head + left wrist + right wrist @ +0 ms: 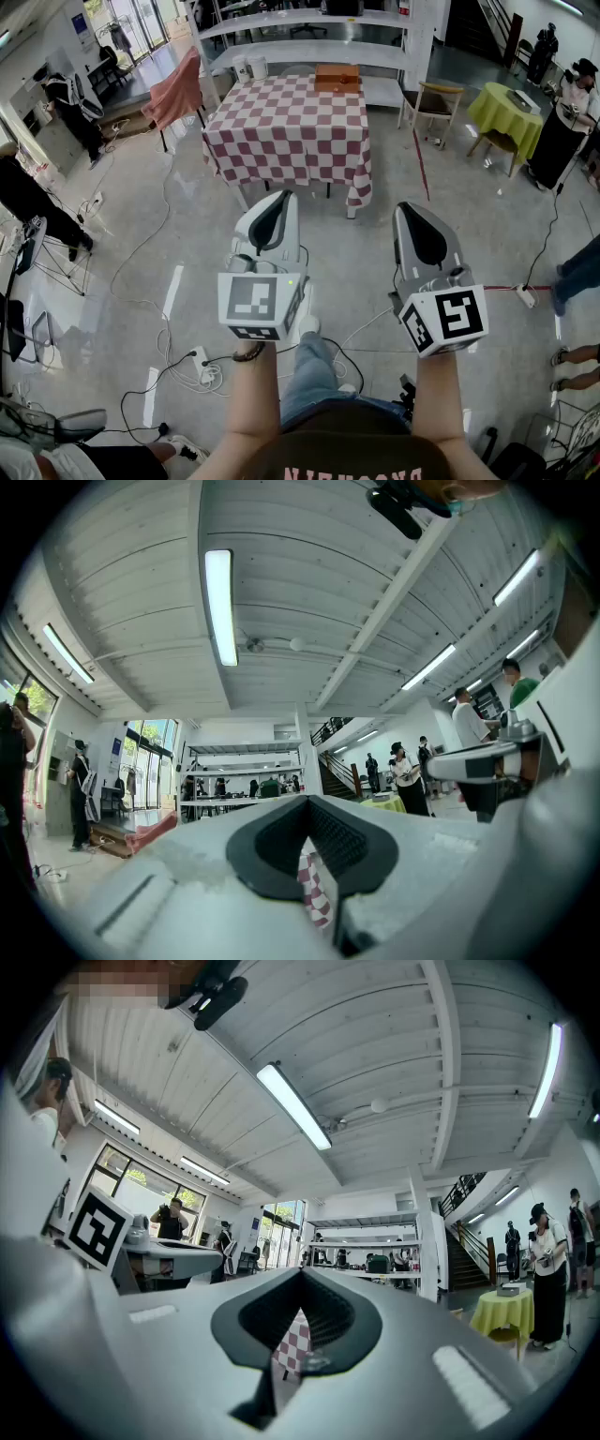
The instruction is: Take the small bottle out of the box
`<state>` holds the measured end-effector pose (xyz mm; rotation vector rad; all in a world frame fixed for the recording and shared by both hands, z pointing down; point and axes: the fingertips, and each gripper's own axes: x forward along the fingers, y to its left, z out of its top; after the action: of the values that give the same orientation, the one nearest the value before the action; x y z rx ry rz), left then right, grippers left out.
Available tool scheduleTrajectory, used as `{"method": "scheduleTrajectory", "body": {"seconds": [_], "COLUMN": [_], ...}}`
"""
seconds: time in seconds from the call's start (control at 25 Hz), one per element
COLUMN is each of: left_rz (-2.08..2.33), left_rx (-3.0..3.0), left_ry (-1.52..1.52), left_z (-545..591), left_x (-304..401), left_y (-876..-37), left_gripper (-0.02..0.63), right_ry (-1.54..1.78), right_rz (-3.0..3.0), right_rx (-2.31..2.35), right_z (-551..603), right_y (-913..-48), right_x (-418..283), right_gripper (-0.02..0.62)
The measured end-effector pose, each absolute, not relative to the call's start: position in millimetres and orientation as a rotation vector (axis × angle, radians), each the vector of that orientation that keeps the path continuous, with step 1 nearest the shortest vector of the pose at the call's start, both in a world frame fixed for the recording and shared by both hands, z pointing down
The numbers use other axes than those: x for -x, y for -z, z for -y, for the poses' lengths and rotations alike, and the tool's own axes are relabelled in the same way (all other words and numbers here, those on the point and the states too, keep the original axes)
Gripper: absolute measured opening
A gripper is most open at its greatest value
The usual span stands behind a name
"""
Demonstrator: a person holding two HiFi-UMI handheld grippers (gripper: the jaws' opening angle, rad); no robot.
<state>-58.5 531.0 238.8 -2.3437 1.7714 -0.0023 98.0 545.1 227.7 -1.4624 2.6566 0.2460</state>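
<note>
A brown box (337,77) lies at the far edge of a table with a red-and-white checked cloth (291,131). No small bottle shows in any view. My left gripper (284,195) and right gripper (405,206) are held side by side over the floor, short of the table's near edge and pointing at it. Both are shut with nothing between the jaws. In the left gripper view the shut jaws (305,799) meet with a sliver of the checked cloth (315,892) below them. The right gripper view shows its jaws (302,1271) shut the same way.
Cables and a power strip (202,361) lie on the floor near my feet. A white shelf unit (309,23) stands behind the table, a chair (437,101) and a green round table (504,108) to the right, a pink-draped stand (173,94) to the left. People stand around the edges.
</note>
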Motion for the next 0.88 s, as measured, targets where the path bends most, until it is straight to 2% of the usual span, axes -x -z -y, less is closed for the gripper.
{"method": "scheduleTrajectory", "body": {"seconds": [0.56,0.88], "left_rz": [-1.784,-1.761], "left_rx": [2.410,2.487], "left_ry": [-0.035,-0.029], "left_z": [-477,-396], "left_x": [72,105], "left_y": [-242,-261], "left_gripper": [-0.003,-0.003], "right_ry": [-0.158,-0.144], "right_rz": [-2.664,-2.709], "right_rx": [1.448,1.485], "right_z": [-484,-410], "right_y": [-235,-256], "right_x": [-89,-49], "right_gripper": [0.000,0.002]}}
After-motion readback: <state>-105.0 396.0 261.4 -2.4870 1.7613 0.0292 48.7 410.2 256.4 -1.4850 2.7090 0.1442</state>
